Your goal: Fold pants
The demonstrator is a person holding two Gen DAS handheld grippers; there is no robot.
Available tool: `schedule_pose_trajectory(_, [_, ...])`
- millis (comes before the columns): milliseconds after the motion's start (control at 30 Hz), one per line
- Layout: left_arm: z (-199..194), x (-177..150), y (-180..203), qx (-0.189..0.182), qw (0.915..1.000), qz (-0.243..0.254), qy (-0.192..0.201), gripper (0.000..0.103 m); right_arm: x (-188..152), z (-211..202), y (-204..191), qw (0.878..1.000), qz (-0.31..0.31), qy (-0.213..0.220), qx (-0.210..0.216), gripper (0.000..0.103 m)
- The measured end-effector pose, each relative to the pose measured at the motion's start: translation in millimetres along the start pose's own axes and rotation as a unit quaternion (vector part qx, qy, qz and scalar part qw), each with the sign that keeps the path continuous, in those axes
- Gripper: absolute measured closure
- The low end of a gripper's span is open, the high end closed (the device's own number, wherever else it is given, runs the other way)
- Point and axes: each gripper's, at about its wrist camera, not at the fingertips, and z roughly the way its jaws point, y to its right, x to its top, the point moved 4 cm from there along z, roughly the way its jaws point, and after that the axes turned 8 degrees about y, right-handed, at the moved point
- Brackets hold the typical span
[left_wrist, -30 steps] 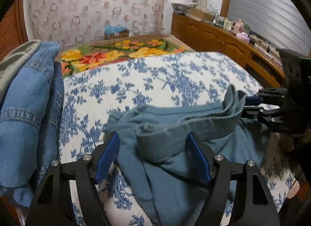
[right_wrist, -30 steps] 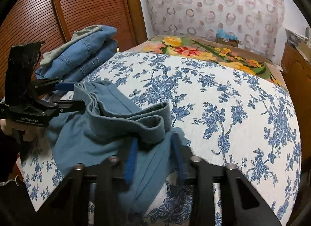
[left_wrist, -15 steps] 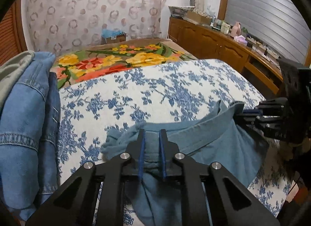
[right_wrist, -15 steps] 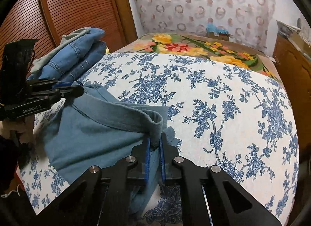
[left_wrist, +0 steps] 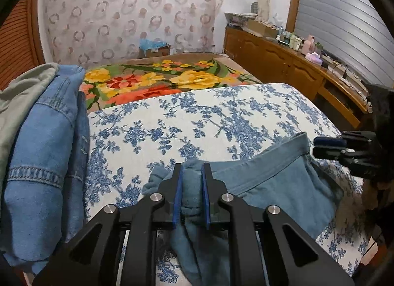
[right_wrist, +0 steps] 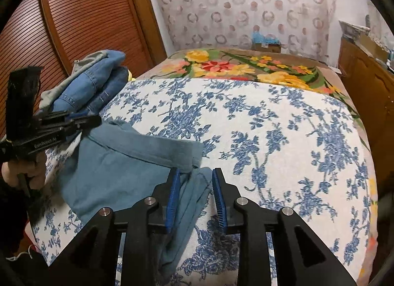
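Note:
Blue-grey pants (left_wrist: 278, 182) lie spread on the bed's blue-flowered cover (left_wrist: 197, 123), waistband towards the far side. My left gripper (left_wrist: 192, 170) is shut on a bunched end of the waistband. In the right wrist view the pants (right_wrist: 123, 167) lie to the left, and my right gripper (right_wrist: 194, 175) stands partly open over their right waistband corner, with cloth lying between the jaws. The left gripper (right_wrist: 83, 121) shows there at the pants' far left corner. The right gripper (left_wrist: 320, 147) shows at the right in the left wrist view.
A stack of folded denim and grey clothes (left_wrist: 41, 138) sits at the bed's left side, also seen in the right wrist view (right_wrist: 93, 79). A flowered blanket (left_wrist: 152, 81) covers the bed's far end. A wooden sideboard (left_wrist: 295, 69) runs along the right wall.
The pants went from bunched to stretched flat between the grippers. My left gripper closed on the waistband. My right gripper closed on it half a second ago and has now opened.

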Motion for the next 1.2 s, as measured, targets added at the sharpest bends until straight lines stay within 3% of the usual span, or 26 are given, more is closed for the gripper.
schedule_pose_trajectory(67, [-2.4,-0.8,-0.8,0.001,1.0,-0.004,-0.001,0.084,-0.8,-4.9,-0.2,1.0,0.002,0.003,0.0,0.075])
schedule_pose_trajectory(200, [-10.4,-4.3,1.8,0.004,1.0,-0.001,-0.004,0.051,-6.0,-14.0,-4.4,1.0,0.002,0.001,0.002,0.074])
schedule_pose_trajectory(333, [-18.8,-18.8,13.0,-0.008,0.9998,0.013,-0.016,0.034,-16.6,-21.2,-9.7,1.0,0.005,-0.007,0.004,0.074])
schedule_pose_trajectory(667, [-40.0,-53.3,20.8,-0.012,0.999,0.013,-0.04,0.033,-39.3,-43.1,-19.7,1.0,0.019,-0.02,0.012,0.074])
schedule_pose_trajectory(1200, [-40.2,-74.0,17.7,-0.001,0.9982,0.015,-0.058,0.033,-62.6,-50.1,-29.0,0.998,0.031,-0.043,0.017,0.074])
